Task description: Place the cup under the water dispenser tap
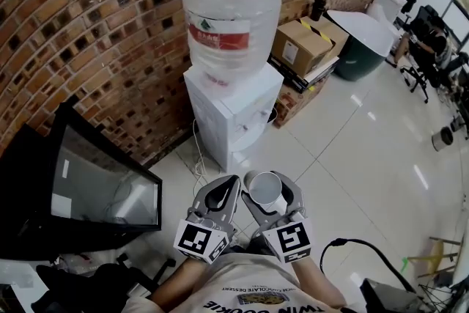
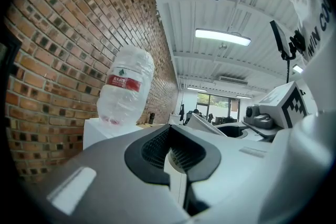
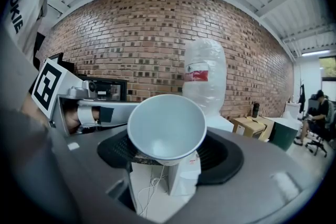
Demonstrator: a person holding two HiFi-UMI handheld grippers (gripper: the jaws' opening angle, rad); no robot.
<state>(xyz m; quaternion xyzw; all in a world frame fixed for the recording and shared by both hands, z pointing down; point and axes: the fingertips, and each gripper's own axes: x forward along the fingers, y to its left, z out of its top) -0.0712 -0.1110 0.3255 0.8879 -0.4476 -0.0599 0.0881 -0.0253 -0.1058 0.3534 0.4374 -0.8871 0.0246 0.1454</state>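
Observation:
A white water dispenser (image 1: 233, 108) stands against the brick wall with a clear bottle (image 1: 231, 7) on top. My right gripper (image 1: 269, 184) is shut on a white paper cup (image 1: 265, 188), mouth up, on the near side of the dispenser and lower than its top. In the right gripper view the cup (image 3: 167, 126) tilts toward the camera between the jaws of the right gripper (image 3: 170, 157), with the bottle (image 3: 205, 78) behind it. My left gripper (image 1: 233, 183) is beside the right one, shut and empty. The left gripper (image 2: 176, 153) has the bottle (image 2: 125, 92) ahead on its left.
A black screen (image 1: 88, 194) leans on the wall at left. Cardboard boxes (image 1: 304, 48) and a dark round tub (image 1: 363, 48) stand right of the dispenser. A white cable (image 1: 198, 157) lies at its foot, a black cable (image 1: 366, 249) lies near right. Office chairs (image 1: 432, 48) are far right.

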